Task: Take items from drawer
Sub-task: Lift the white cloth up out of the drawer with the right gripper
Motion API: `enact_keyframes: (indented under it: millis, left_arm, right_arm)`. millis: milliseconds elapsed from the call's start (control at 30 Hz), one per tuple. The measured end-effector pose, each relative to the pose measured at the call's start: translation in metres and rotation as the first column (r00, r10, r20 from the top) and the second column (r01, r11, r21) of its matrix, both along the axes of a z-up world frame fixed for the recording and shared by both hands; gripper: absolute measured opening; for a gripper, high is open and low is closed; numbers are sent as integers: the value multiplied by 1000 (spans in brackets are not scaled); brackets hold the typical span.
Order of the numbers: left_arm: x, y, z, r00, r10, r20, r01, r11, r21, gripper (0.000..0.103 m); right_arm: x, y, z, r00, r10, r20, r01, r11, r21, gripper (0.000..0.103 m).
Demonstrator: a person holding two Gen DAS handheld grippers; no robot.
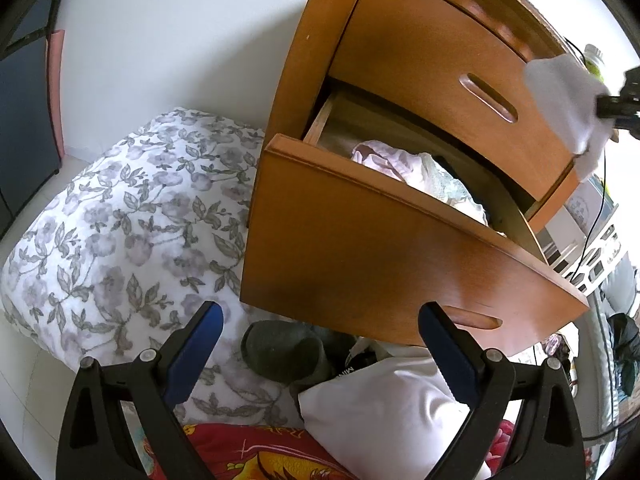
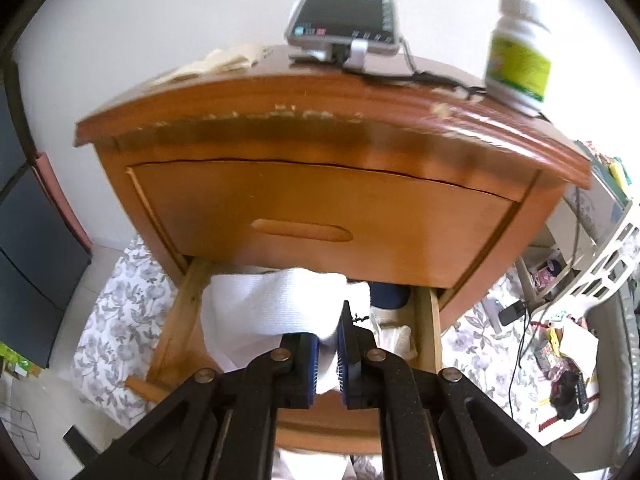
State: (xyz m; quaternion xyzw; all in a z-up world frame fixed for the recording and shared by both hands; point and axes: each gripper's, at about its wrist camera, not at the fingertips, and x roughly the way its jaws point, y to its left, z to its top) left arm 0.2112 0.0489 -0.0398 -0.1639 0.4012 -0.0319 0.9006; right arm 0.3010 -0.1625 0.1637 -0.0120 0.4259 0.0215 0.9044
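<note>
The lower drawer [image 1: 384, 256] of a wooden nightstand [image 2: 320, 200] stands pulled out, with pale pink and light clothes [image 1: 404, 168] and something dark inside. My right gripper [image 2: 329, 348] is shut on a white cloth [image 2: 276, 304], which hangs above the open drawer [image 2: 428, 320]. From the left wrist view that same white cloth [image 1: 568, 100] dangles in front of the upper drawer at the far right. My left gripper [image 1: 320, 340] is open, low in front of the drawer face, with nothing between its fingers. Below it lie a grey sock [image 1: 284, 352] and a white garment [image 1: 384, 412].
A flowered quilt [image 1: 120, 232] covers the floor left of the nightstand, with a red patterned cloth [image 1: 260, 456] near me. On the nightstand top stand a phone on a stand [image 2: 344, 12], a green-labelled bottle [image 2: 518, 56] and some paper [image 2: 216, 62]. Cables and clutter [image 2: 560, 360] lie at the right.
</note>
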Motion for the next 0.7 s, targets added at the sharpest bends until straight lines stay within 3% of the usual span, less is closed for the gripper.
enact_keyframes:
  millis: [367, 700]
  left_arm:
    - [-5, -2, 8, 1000, -25, -12, 25, 999, 24, 98]
    - [-8, -1, 10, 999, -35, -30, 36, 999, 27, 98]
  right_arm:
    - [-68, -18, 12, 999, 44, 21, -44, 999, 18, 8]
    - [-96, -30, -54, 988, 79, -130, -71, 995, 64, 8]
